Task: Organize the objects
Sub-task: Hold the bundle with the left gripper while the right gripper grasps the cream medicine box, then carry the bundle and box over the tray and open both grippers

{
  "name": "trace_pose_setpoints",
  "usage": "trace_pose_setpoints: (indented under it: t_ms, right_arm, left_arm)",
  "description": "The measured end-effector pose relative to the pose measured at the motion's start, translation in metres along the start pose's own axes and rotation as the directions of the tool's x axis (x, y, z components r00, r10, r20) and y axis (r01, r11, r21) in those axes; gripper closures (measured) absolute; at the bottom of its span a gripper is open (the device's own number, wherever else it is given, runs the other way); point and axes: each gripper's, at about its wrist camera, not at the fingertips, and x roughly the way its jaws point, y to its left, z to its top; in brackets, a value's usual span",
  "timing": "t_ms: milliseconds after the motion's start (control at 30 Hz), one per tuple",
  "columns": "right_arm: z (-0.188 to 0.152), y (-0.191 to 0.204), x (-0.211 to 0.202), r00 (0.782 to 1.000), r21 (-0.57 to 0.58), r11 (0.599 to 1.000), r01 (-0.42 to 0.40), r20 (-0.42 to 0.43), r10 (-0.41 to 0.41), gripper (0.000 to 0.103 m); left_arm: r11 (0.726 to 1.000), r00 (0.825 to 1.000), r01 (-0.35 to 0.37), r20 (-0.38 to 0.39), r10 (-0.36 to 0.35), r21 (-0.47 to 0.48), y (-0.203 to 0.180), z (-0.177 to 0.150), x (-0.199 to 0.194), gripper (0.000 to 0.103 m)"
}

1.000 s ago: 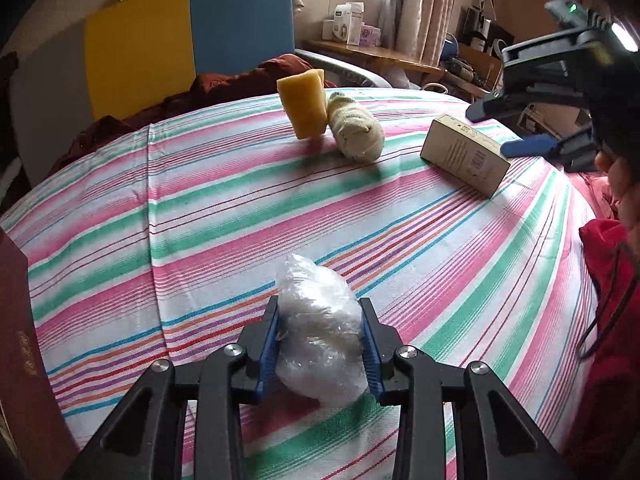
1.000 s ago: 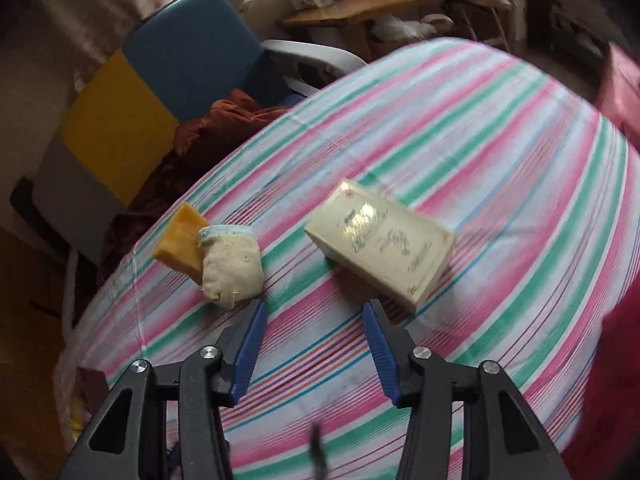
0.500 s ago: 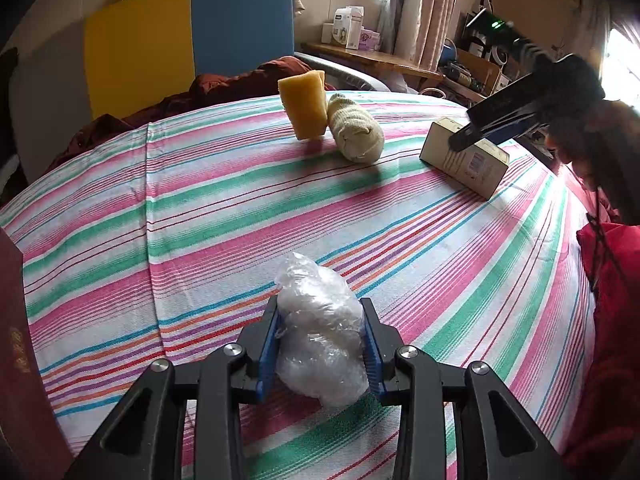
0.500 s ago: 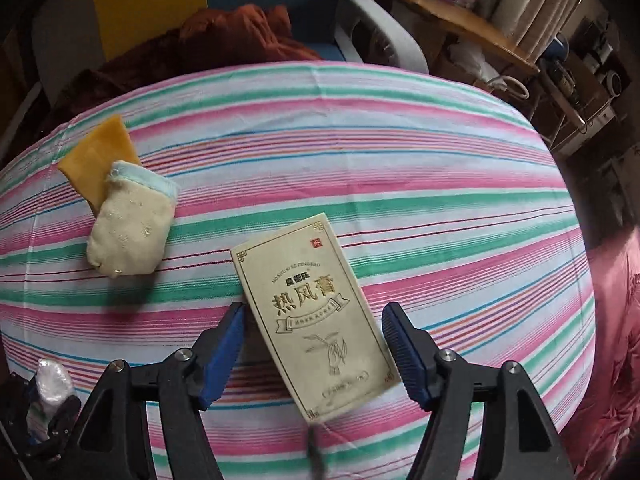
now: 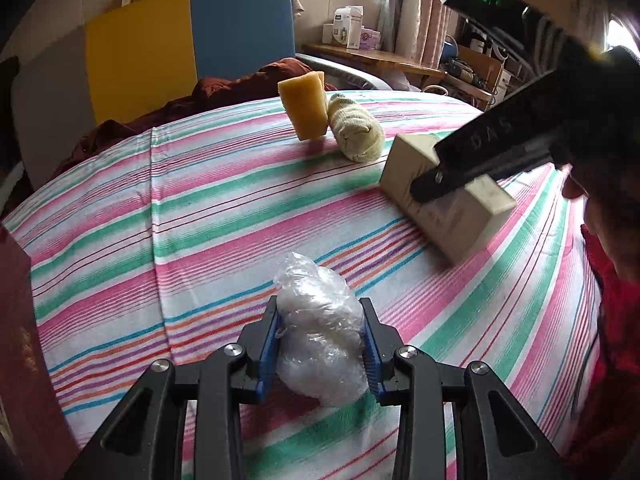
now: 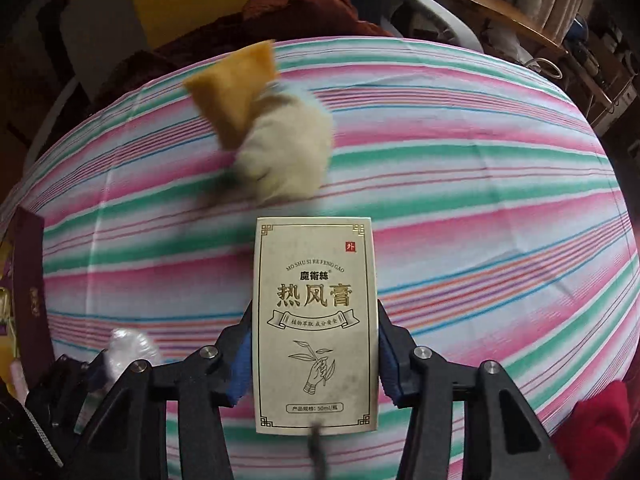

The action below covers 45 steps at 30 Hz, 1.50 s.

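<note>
- The box sits between the right gripper pads as its jaws close; it looks tilted off the cloth at the right, though blur leaves that unsure.
- The left gripper clamps the plastic bag at the near edge.
- Neither item is placed yet; most of the sorting remains.
- Far off, the sponge touches the sock; nothing blocks the way.

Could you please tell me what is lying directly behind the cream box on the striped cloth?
Behind the box lie a rolled sock and a yellow sponge, touching each other. The cloth under the box is hidden.
</note>
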Motion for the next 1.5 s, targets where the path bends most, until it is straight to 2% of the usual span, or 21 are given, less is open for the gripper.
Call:
trace_pose_setpoints:
  t_ms: [133, 233, 333, 400, 633, 833, 967, 1133, 1267, 1367, 1400, 1500]
  right_arm:
    - [-0.021, 0.020, -0.003, 0.997, 0.016, 0.997, -0.071, 0.024, 0.071, 0.050]
    - [-0.032, 0.029, 0.003, 0.994, -0.001, 0.996, -0.092, 0.055, 0.092, 0.050]
    - [-0.038, 0.045, 0.006, 0.998, -0.073, 0.997, -0.026, 0.058, 0.031, 0.051]
    - [-0.036, 0.047, 0.006, 0.997, -0.092, 0.996, -0.016, 0.070, 0.023, 0.051]
    - [-0.042, 0.061, -0.006, 0.991, -0.150, 0.988, -0.044, 0.115, 0.062, 0.051]
    - [-0.050, 0.076, -0.015, 0.984, -0.183, 0.979, -0.092, 0.131, 0.117, 0.051]
    - [-0.054, 0.088, -0.024, 0.979, -0.198, 0.973, -0.116, 0.142, 0.145, 0.051]
    - [-0.060, 0.122, -0.041, 0.962, -0.240, 0.954, -0.179, 0.163, 0.221, 0.051]
    - [-0.062, 0.174, -0.056, 0.938, -0.315, 0.919, -0.237, 0.171, 0.301, 0.051]
    - [-0.063, 0.210, -0.067, 0.922, -0.374, 0.889, -0.266, 0.169, 0.347, 0.051]
    - [-0.063, 0.226, -0.070, 0.916, -0.398, 0.875, -0.276, 0.166, 0.364, 0.051]
    - [-0.062, 0.266, -0.072, 0.911, -0.457, 0.845, -0.279, 0.152, 0.383, 0.051]
  left_arm:
    - [1.000, 1.000, -0.014, -0.008, 0.014, -0.005, 0.001, -0.008, -0.011, 0.067]
    - [1.000, 1.000, -0.016, -0.013, 0.016, -0.011, 0.002, -0.018, -0.024, 0.067]
    - [1.000, 1.000, -0.006, -0.016, 0.005, -0.022, 0.002, -0.027, -0.038, 0.067]
    - [1.000, 1.000, -0.006, -0.005, 0.006, -0.028, 0.004, -0.032, -0.051, 0.067]
    - [0.997, 0.996, -0.020, 0.089, 0.026, -0.070, 0.021, -0.035, -0.110, 0.067]
    - [0.981, 0.982, -0.090, 0.149, 0.116, -0.171, 0.061, -0.039, -0.157, 0.067]
    - [0.947, 0.965, -0.161, 0.157, 0.210, -0.277, 0.105, -0.049, -0.184, 0.067]
    - [0.875, 0.929, -0.253, 0.149, 0.339, -0.414, 0.162, -0.066, -0.213, 0.067]
    - [0.804, 0.903, -0.291, 0.128, 0.409, -0.519, 0.207, -0.081, -0.230, 0.067]
    - [0.771, 0.890, -0.305, 0.121, 0.439, -0.559, 0.228, -0.086, -0.237, 0.067]
    - [0.762, 0.889, -0.305, 0.118, 0.443, -0.572, 0.235, -0.089, -0.238, 0.066]
    - [0.749, 0.898, -0.300, 0.090, 0.431, -0.591, 0.252, -0.090, -0.235, 0.066]
